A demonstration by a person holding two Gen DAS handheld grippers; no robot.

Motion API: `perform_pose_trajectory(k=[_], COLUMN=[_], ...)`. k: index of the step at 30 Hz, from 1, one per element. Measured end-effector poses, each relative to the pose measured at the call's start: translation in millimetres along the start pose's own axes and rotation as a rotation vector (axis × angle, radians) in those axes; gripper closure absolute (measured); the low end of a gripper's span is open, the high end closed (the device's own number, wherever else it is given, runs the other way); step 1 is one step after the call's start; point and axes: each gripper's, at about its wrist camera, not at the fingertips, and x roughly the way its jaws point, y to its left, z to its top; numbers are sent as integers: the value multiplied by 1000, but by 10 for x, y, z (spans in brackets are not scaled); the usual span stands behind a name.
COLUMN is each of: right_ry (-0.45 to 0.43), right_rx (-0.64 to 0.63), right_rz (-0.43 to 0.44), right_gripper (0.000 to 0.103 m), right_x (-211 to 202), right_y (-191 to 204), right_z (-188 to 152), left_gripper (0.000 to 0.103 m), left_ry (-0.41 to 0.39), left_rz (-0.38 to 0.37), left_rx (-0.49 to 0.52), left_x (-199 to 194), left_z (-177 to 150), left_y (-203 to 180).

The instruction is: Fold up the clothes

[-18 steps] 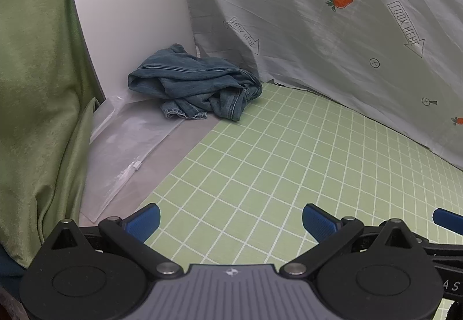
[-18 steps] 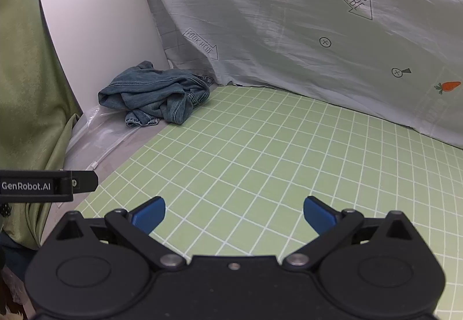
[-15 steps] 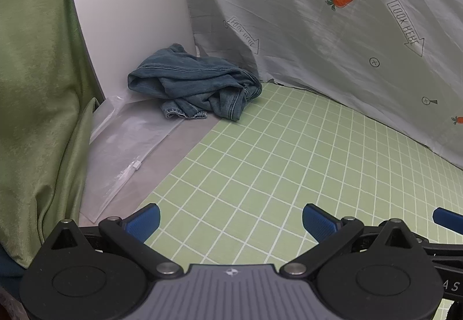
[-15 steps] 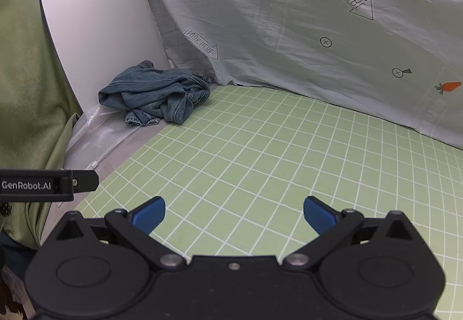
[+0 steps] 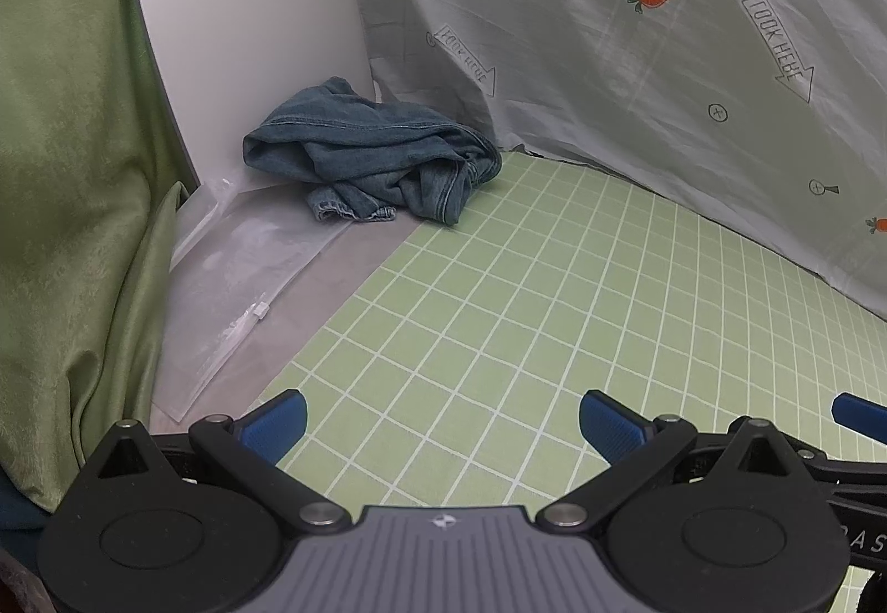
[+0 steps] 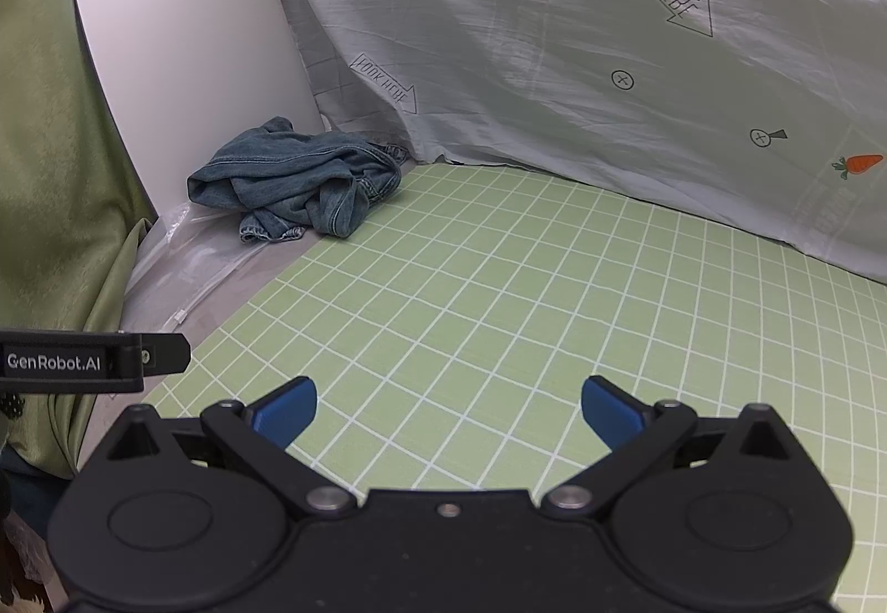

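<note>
The worktop (image 5: 554, 313), covered by a green grid mat, was backed by a grey printed sheet (image 5: 637, 75) and a white panel (image 5: 249, 31). A green curtain (image 5: 72, 158) hung left of the denim garment (image 5: 371, 158), which lay crumpled in the far corner, partly on the mat and partly on a clear zip bag (image 5: 238, 291) in front of it.

Risk noted: the bundle is tangled, so a blind pinch could gather several layers or the bag beneath, dragging both.

The left gripper (image 5: 441, 424) and right gripper (image 6: 448, 410) both stood with jaws wide apart and nothing between them, well short of the garment, which lay ahead and to their left.
</note>
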Motion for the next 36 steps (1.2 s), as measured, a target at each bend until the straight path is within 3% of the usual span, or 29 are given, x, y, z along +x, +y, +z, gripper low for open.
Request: perform_pose_trajectory(k=[36], right_ry=[3], right_rx=[-7], right_rz=[-8], right_gripper=[0], right_x=[-8], right_y=[10], right_z=[-5], left_gripper=[0], left_ry=[11], left_rz=[-13], left_rx=[8], left_x=[10], left_z=[31], left_y=[31])
